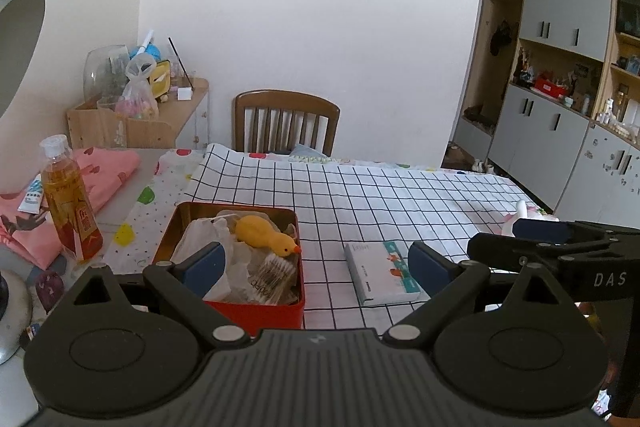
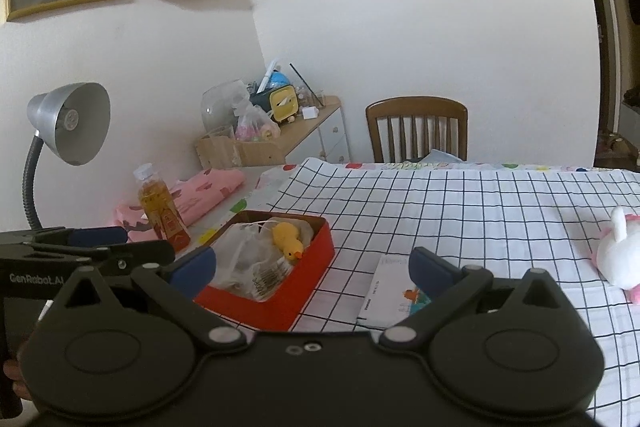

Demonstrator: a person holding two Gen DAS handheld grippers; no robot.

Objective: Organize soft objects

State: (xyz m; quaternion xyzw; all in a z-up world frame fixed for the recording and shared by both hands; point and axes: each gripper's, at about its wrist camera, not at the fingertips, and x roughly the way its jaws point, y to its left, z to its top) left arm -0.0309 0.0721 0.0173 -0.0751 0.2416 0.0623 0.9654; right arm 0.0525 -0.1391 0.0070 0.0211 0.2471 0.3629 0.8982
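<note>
white plush toy [image 2: 618, 259] | lies alone on the checked cloth, well right of the red tin [image 2: 316, 239] | right gripper [image 2: 312, 269] nearer — jaws wide apart, empty | left gripper [image 1: 318, 261] likewise | toy's long axis probably toward the camera — partly cropped

White walls [image 2: 420, 7]; wooden chair [image 1: 286, 123], grey cabinets [image 1: 560, 75], silver desk lamp [image 2: 70, 123], checked tablecloth [image 1: 380, 195]

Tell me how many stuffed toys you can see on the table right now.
2. A yellow duck lies inside the red tin, on top of plastic bags. A white and pink plush lies on the checked tablecloth, far to the right of the tin. The bags may hide more.
</note>
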